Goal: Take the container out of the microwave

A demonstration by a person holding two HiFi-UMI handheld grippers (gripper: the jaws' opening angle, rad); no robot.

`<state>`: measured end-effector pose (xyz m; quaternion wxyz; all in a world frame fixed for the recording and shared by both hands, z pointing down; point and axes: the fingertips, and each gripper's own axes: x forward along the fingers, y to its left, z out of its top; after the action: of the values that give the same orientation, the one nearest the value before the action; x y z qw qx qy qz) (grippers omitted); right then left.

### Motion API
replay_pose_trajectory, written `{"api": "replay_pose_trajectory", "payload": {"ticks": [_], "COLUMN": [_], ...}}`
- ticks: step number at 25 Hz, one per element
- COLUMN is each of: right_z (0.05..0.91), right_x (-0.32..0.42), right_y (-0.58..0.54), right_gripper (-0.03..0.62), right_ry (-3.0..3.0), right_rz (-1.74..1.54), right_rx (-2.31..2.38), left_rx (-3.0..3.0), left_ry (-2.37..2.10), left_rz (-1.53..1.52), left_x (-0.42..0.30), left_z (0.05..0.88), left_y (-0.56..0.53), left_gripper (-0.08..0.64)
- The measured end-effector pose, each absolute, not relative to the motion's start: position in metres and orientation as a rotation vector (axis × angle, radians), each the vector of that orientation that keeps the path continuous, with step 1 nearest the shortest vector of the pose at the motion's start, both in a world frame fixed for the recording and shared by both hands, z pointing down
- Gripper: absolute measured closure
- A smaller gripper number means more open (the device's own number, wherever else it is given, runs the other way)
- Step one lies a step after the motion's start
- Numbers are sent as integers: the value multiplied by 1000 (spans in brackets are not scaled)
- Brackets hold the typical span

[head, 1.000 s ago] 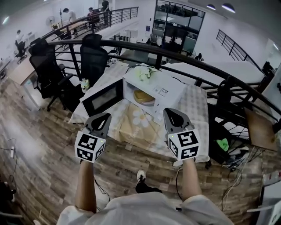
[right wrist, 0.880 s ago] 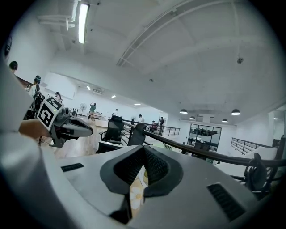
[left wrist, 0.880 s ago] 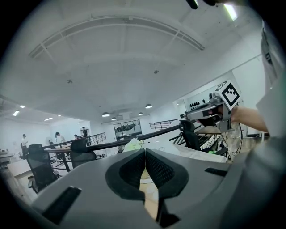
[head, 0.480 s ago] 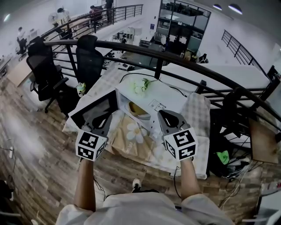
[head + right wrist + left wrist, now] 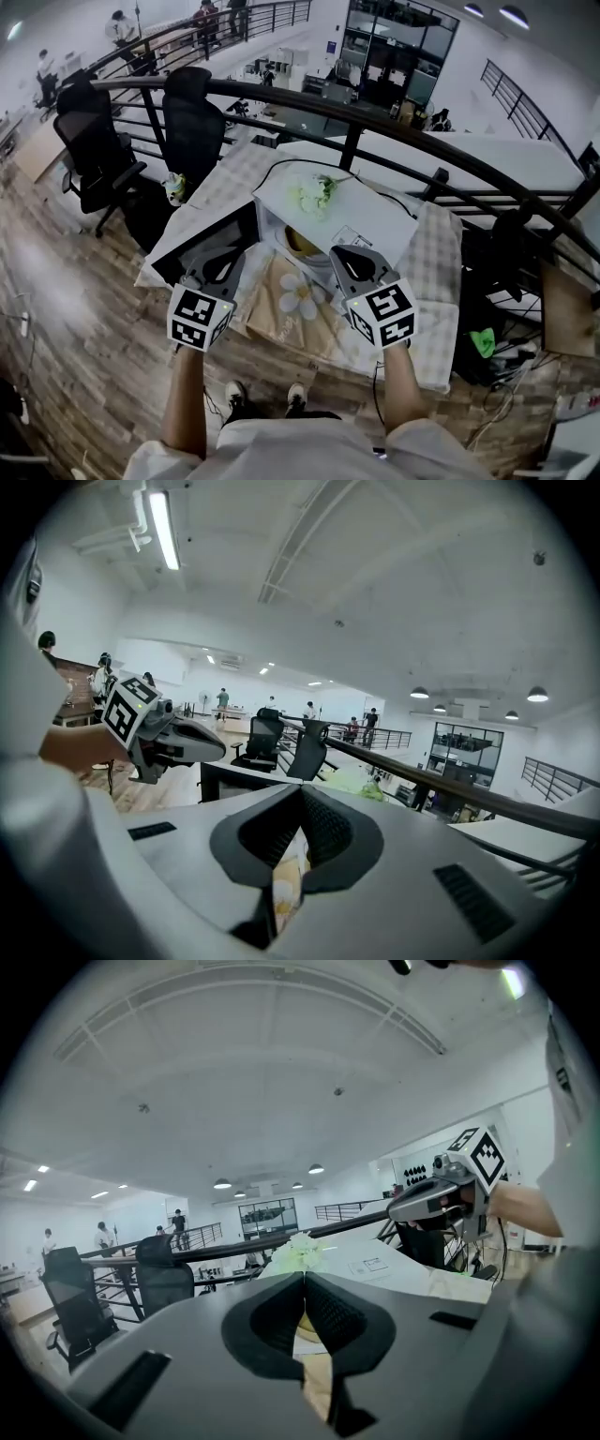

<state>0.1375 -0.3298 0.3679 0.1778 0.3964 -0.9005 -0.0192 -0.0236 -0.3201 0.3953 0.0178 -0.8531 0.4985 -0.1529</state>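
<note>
The white microwave stands on the table with its dark door swung open to the left. Inside the cavity sits a pale yellow container, partly hidden by the microwave's top. My left gripper hovers in front of the open door, jaws shut and empty. My right gripper hangs before the microwave's control-panel side, also shut with nothing in it. In the left gripper view the left gripper's jaws meet at the tip. The right gripper view shows the right gripper just as shut.
A green-white flower bunch lies on top of the microwave. A cloth with a daisy print covers the table in front. A dark curved railing runs behind the table; black office chairs stand at the left. A cable trails behind the microwave.
Both grippers have moved forward and a little down, closer to the open microwave. The microwave and table now sit nearer. Both pairs of jaws look unchanged.
</note>
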Motion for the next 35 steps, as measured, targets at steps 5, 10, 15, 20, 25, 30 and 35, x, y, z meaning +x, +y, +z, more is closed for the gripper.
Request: {"api": "replay_pose_trajectory", "payload": {"ticks": [5, 10, 15, 20, 25, 30, 35], "right_z": [391, 419, 457, 504, 561, 611, 649], "right_x": [108, 78, 58, 43, 40, 43, 47], "right_y": [-344, -357, -382, -409, -439, -463, -491], "right_gripper": [578, 577, 577, 575, 544, 503, 485], "right_ry": [-2473, -2354, -2317, -2261, -2170, -2090, -2022], "right_rz": [-56, -52, 64, 135, 159, 197, 137], "right_rx": [1149, 1157, 1180, 1155, 1167, 1144, 1113], "left_rx": [-2704, -2759, -2806, -2843, -2851, -2872, -2899], "left_ry": [1515, 1484, 1448, 1448, 1451, 1464, 1475], "left_rz": [-521, -545, -596, -638, -700, -737, -777], "left_x": [-50, -71, -84, -93, -101, -103, -106], "left_z": [418, 441, 471, 498, 525, 551, 579], "left_y": [-337, -354, -364, -371, -380, -388, -393], "left_gripper": [540, 540, 540, 540, 540, 540, 540]}}
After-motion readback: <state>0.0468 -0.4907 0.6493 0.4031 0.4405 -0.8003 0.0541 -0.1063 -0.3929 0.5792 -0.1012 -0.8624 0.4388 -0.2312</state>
